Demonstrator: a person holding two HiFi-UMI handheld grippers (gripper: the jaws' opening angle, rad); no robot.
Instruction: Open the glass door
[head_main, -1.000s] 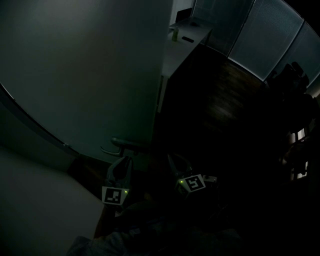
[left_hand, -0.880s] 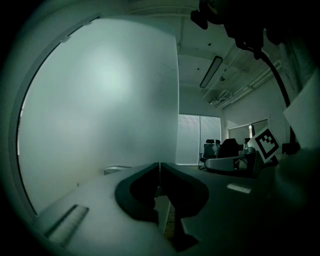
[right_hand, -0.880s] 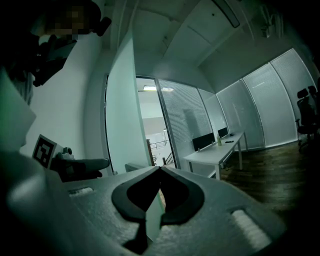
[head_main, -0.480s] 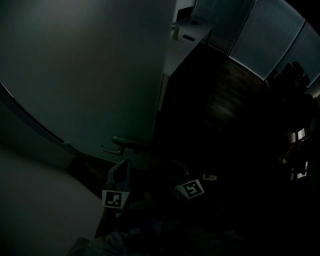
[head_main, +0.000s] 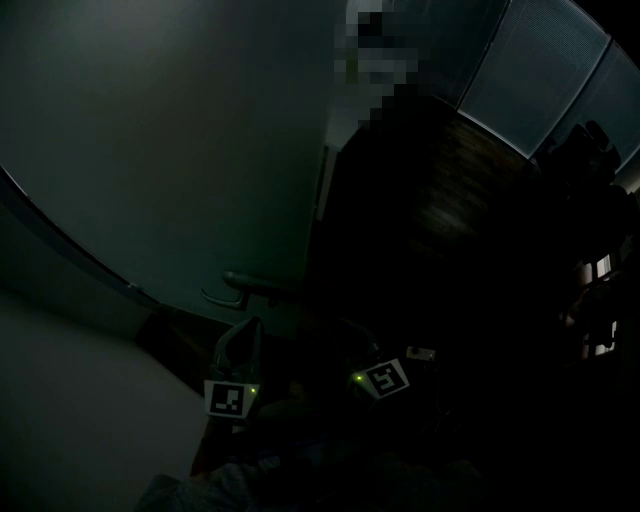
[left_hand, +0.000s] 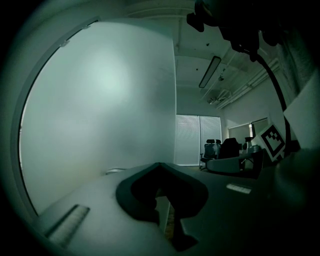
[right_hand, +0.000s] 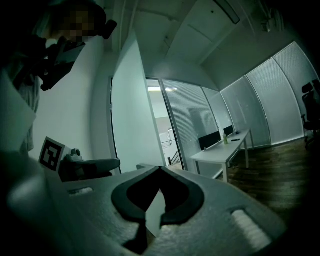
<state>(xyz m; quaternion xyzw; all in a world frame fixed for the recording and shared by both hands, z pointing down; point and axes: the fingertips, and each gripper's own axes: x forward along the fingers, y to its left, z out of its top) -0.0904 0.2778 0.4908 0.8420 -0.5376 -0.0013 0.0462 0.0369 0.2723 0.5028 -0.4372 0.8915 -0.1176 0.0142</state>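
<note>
The frosted glass door (head_main: 180, 150) fills the left of the dim head view, with its lever handle (head_main: 250, 283) low on it near the door's edge. My left gripper (head_main: 245, 328) sits just below the handle, pointing at it, shut with nothing between the jaws. In the left gripper view the jaw tips (left_hand: 160, 165) meet, the door (left_hand: 100, 110) stands at the left, and a sliver of the handle (left_hand: 116, 171) shows beyond the left jaw. My right gripper (head_main: 348, 338) hangs to the right, off the door, its tips (right_hand: 160, 168) also together and empty.
Past the door's edge (right_hand: 127, 115) the room opens onto a dark wood floor (head_main: 450, 200), a white desk (right_hand: 225, 150), walls of blinds (head_main: 530, 80) and office chairs (left_hand: 220, 147). The left gripper (right_hand: 90, 167) shows at the left of the right gripper view.
The right gripper's marker cube has slid a little lower in the head view and its fingers now show less. The left gripper has kept its place below the handle.
</note>
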